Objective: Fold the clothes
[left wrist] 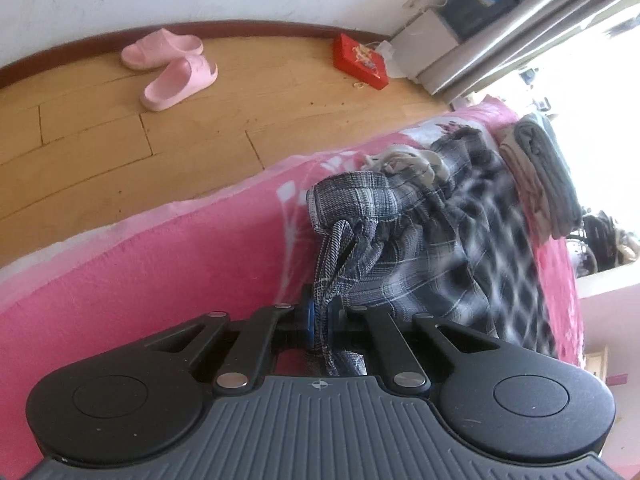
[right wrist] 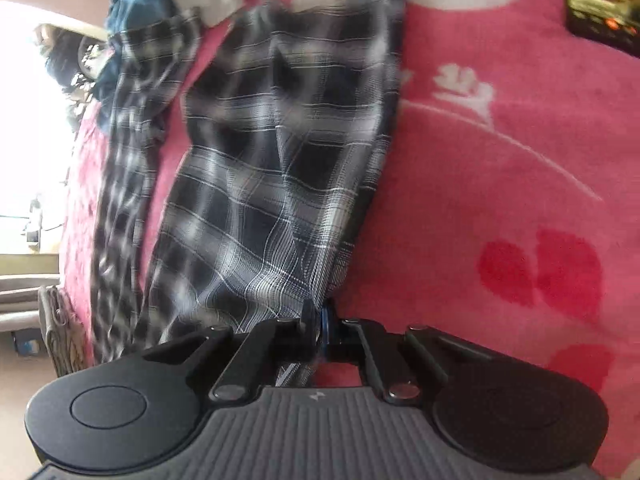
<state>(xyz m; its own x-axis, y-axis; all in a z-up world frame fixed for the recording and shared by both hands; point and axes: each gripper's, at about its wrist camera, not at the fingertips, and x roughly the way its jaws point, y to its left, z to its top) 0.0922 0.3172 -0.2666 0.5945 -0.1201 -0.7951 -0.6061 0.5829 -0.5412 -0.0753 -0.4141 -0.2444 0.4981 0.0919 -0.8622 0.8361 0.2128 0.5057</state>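
My left fingers point(left wrist: 320, 312) pinch the gathered waistband end of the plaid trousers point(left wrist: 404, 248); my right fingers point(right wrist: 320, 320) pinch a leg edge of the same garment, which lies stretched over the pink blanket point(right wrist: 500, 184) on the bed. Risk, as I judge it: the thin cloth could slip from either pinch, or drag across the plush blanket and bunch, spoiling any crease. A folded grey stack point(left wrist: 540, 168) sits beyond. Room: wooden floor point(left wrist: 120, 140), pink slippers point(left wrist: 172, 68), red box point(left wrist: 360, 60), curtains point(left wrist: 520, 28).
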